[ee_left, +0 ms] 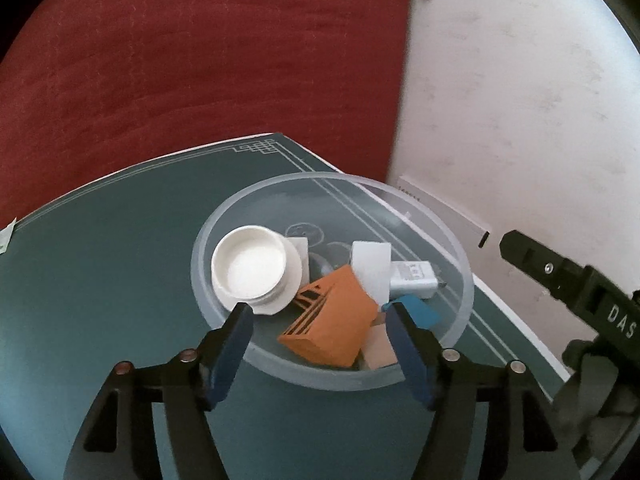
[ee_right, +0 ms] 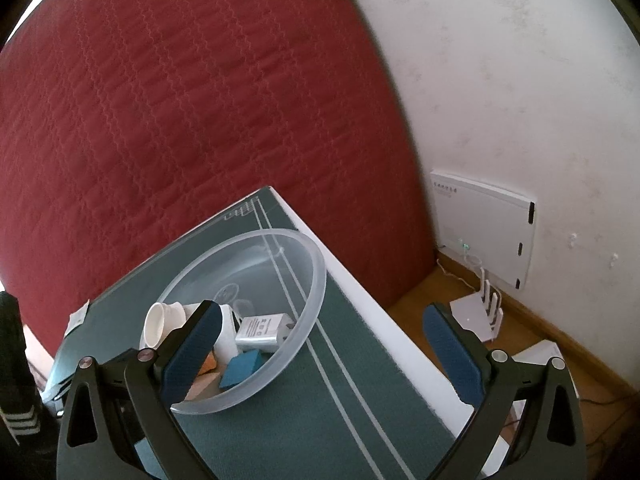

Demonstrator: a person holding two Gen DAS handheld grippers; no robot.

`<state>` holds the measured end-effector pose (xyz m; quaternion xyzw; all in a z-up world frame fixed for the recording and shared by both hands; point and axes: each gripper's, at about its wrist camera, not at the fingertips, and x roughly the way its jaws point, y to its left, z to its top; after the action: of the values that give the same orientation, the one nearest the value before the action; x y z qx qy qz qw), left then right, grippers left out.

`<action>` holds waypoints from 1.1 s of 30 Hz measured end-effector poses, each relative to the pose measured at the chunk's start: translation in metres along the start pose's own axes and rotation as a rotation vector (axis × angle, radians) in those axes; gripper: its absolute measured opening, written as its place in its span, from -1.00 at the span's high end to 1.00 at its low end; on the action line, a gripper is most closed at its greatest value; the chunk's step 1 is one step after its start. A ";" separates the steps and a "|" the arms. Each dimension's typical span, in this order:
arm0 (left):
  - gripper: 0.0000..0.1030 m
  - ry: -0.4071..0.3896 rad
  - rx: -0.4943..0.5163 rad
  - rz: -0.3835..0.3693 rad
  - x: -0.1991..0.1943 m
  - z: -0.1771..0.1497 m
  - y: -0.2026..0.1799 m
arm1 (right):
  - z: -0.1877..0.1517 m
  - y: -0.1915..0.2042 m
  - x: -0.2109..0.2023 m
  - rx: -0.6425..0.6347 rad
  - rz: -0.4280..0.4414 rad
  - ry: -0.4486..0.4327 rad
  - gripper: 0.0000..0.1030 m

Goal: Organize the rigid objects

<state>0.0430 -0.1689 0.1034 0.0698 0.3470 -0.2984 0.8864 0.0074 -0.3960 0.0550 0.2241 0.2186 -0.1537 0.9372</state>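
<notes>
A big red quilted mattress (ee_right: 192,128) leans against a white wall (ee_right: 520,80). In front of it is a dark green surface (ee_left: 100,280) with thin pale lines near its edge. Low on the wall hangs a flat white box (ee_right: 484,224), and a small white router (ee_right: 480,316) sits on the wooden floor (ee_right: 560,360) below it.

A clear plastic bowl (ee_left: 460,256) stands on the surface near its corner. All the small things are in the bowl. A white cup (ee_left: 250,268) lies on its side at the left. An orange box (ee_left: 332,320) sits tilted in the middle, close to the near rim. A white charger (ee_left: 412,280) lies at the right, behind a white block (ee_left: 370,260). A blue block (ee_left: 420,310) and a tan wooden block (ee_left: 380,352) lie near the right rim.

The left gripper (ee_left: 322,314) hangs over the near side of the bowl. Its fingers are apart and hold nothing; the orange box is between them, but they do not touch it.

The right gripper (ee_right: 322,328) is beside the bowl, at the surface's edge. Its fingers are wide apart and empty.
</notes>
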 end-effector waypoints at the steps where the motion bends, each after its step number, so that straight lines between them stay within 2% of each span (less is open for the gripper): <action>1: -0.50 0.002 -0.004 0.008 -0.001 -0.002 0.000 | 0.000 0.000 0.001 -0.001 0.000 0.001 -0.97; 5: -0.75 -0.011 -0.021 0.049 -0.014 -0.009 -0.001 | 0.000 0.004 0.003 -0.017 0.010 0.009 -0.97; 6: -0.83 -0.013 -0.020 0.070 -0.018 -0.011 -0.001 | -0.001 0.006 0.003 -0.028 0.014 0.015 -0.97; 10: -0.97 -0.026 -0.015 0.179 -0.022 -0.015 -0.001 | -0.004 0.014 0.008 -0.074 0.032 0.037 -0.97; 13: -0.98 -0.041 -0.008 0.244 -0.027 -0.019 -0.002 | -0.009 0.022 0.013 -0.123 0.039 0.066 -0.97; 19: -0.98 -0.061 0.019 0.318 -0.040 -0.027 -0.007 | -0.017 0.030 0.014 -0.170 0.036 0.084 -0.97; 27: -0.99 -0.045 0.031 0.357 -0.030 -0.029 -0.007 | -0.025 0.033 -0.001 -0.220 0.000 0.080 -0.97; 33: -0.99 -0.046 0.035 0.373 -0.030 -0.031 -0.008 | -0.026 0.020 -0.003 -0.197 -0.013 0.110 -0.97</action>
<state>0.0027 -0.1508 0.1009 0.1415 0.3026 -0.1364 0.9326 0.0036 -0.3659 0.0431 0.1377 0.2854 -0.1251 0.9402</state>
